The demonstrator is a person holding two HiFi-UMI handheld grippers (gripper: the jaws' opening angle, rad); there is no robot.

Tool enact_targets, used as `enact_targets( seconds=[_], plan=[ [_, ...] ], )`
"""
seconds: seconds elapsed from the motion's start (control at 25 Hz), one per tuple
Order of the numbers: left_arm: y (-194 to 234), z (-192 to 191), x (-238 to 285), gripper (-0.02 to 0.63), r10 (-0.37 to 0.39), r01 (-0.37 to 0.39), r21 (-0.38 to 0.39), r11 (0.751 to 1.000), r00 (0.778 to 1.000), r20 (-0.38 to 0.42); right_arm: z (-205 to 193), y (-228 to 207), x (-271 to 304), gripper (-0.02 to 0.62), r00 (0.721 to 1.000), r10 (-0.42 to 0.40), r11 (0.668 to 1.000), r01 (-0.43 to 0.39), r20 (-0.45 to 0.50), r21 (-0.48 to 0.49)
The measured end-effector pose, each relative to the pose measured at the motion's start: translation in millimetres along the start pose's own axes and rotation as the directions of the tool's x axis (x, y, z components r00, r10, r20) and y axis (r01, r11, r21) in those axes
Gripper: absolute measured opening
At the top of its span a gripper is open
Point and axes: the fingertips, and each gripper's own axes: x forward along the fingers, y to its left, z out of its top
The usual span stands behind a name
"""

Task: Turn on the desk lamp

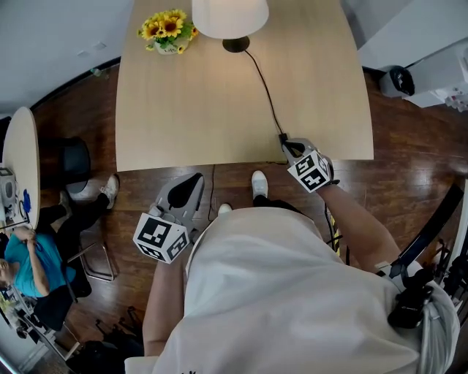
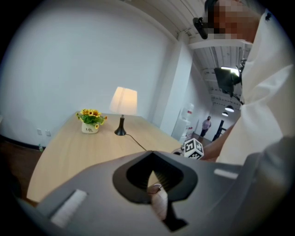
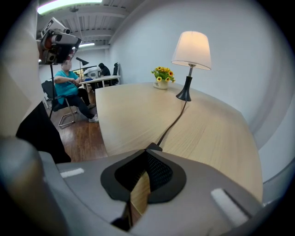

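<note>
Desk lamp sits at the far edge of the table. Its shade looks bright, so it may already be lit; can't confirm. Cord runs from the base back to the near edge, long axis pointing at the right gripper. Those jaws are drawn together, tips at a dark inline piece, likely the switch. Left gripper is also closed, empty, off the table. Right is nearer and should do the press.
</note>
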Motion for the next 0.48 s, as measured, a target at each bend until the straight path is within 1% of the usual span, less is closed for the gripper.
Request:
enact_targets(
  seconds=[0.12,0.32,0.48],
  plan=[
    [-0.3,-0.1,1.8,0.005,-0.002,0.002,0.003,1.000,1.000,0.006,0.1,-1.6,0.2,0.003,1.000,0.002,1.000,-0.002,0.003,0.012],
    [1.4,-8.0,4.8,0.005,-0.013,0.013,-0.007,1.000,1.000,0.006,-9.0,0.6,0.1,0.003,1.000,0.017,1.000,-0.017,-0.020,0.014],
    [10.2,-7.2,9.6,0.005,0.015,-0.015,-0.005,1.000,1.000,0.013,-5.9,-5.9,13.0,0.003,0.999,0.039,0.998,-0.040,0.026,0.043]
  ],
)
